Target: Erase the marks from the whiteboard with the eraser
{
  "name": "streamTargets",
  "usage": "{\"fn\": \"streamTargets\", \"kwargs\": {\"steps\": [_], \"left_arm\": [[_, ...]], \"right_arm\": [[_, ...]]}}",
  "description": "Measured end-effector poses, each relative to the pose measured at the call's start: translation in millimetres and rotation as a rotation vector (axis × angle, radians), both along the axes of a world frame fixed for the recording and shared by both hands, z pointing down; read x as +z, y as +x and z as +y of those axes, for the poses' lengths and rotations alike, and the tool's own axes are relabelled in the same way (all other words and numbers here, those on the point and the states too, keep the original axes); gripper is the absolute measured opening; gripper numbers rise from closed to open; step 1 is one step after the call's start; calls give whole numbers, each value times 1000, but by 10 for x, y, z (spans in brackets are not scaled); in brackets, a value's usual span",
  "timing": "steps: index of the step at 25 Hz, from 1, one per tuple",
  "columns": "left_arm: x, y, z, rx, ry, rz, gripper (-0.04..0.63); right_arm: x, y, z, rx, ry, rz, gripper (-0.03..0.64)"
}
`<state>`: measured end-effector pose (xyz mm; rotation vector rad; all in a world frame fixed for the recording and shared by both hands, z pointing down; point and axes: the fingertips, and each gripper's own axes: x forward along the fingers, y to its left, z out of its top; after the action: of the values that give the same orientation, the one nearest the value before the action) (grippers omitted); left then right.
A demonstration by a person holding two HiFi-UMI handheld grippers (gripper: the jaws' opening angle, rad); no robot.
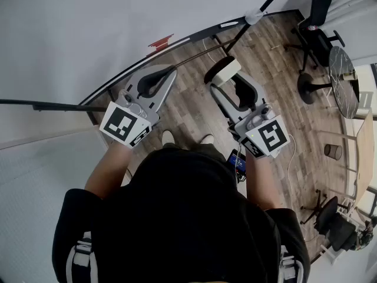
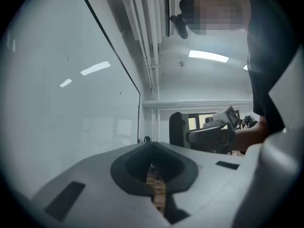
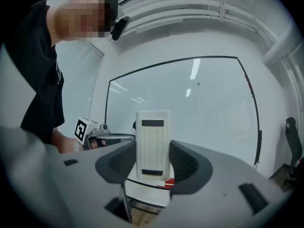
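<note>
A person in a black top, seen from above, holds a grey two-jaw tool in each hand, facing a large white whiteboard with a thin black frame [image 1: 88, 28]; beneath both tools lies a brown wood-plank floor [image 1: 194, 108].

The right claw [image 1: 231, 82] grips a white ribbed rectangular plastic eraser [image 1: 225, 71]; in the right gripper view the right claw [image 3: 152, 147] has its dark pads pressed against the two long sides of the eraser [image 3: 153, 127], which stands upright and rises above the jaw tips; black bands cross its face near the top and bottom.

Beyond the right claw's tips spreads the whiteboard [image 3: 190, 103], glossy with reflected ceiling lights; the eraser sits short of it, not touching; any marks on the board are too small to make out; a small red object [image 3: 170, 182] shows just below the eraser, near the board's lower edge.

The left claw [image 1: 165, 74] is to the left of the right claw, well apart from it; in the left gripper view the left claw [image 2: 151, 148] has its jaws closed together with nothing between them, only floor showing through the slit behind the tips; the whiteboard [image 2: 57, 103] fills the space to its left.
</note>
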<state>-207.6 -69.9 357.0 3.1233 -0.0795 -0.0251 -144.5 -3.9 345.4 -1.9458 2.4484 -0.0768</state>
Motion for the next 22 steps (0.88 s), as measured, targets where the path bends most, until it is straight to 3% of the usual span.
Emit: {"fn": "streamTargets", "kwargs": {"steps": [4, 8, 12, 15, 20, 22], "left_arm": [[43, -219, 193, 3, -7, -21, 8], [66, -249, 378, 7, -30, -27, 8], [34, -173, 623, 17, -32, -10, 5], [-13, -86, 828, 36, -49, 10, 5], [19, 97, 998, 26, -85, -5, 5], [33, 210, 1099, 25, -88, -14, 5]], "right_arm": [[127, -178, 173, 12, -54, 48, 221], [154, -188, 317, 9, -55, 25, 222], [131, -116, 503, 14, -46, -23, 222], [130, -37, 668, 0, -26, 0, 221], [27, 100, 926, -32, 27, -63, 221], [62, 210, 1057, -28, 12, -31, 221]]}}
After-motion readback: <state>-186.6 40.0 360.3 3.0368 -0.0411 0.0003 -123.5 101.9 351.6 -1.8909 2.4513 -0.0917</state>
